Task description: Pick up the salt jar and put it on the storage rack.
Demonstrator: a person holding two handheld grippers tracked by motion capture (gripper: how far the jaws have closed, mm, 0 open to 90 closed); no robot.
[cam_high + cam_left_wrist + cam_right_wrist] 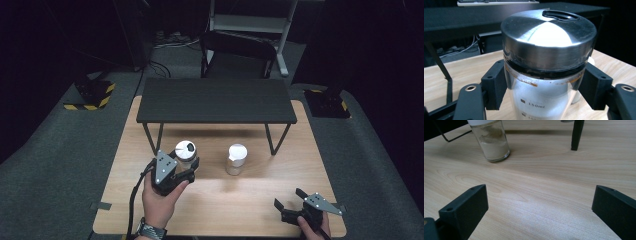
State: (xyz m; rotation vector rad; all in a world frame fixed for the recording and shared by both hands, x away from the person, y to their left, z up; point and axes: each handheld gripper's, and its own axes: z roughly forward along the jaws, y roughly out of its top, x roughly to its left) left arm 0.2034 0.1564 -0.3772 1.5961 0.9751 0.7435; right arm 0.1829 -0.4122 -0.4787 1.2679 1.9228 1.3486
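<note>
Dim surroundings, lit tabletop point(215, 200), glare on perhaps steel lid point(549, 32)

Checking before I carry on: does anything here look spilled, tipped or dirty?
Nothing is spilled or tipped. The one oddity is a rusty-brown residue ring under the steel lid of the jar held in the left gripper. The other jar stands upright on the table.

text: "150ml" | on: glass jar point(541, 100), printed scale mark | below it: "100" partly cut off
</note>
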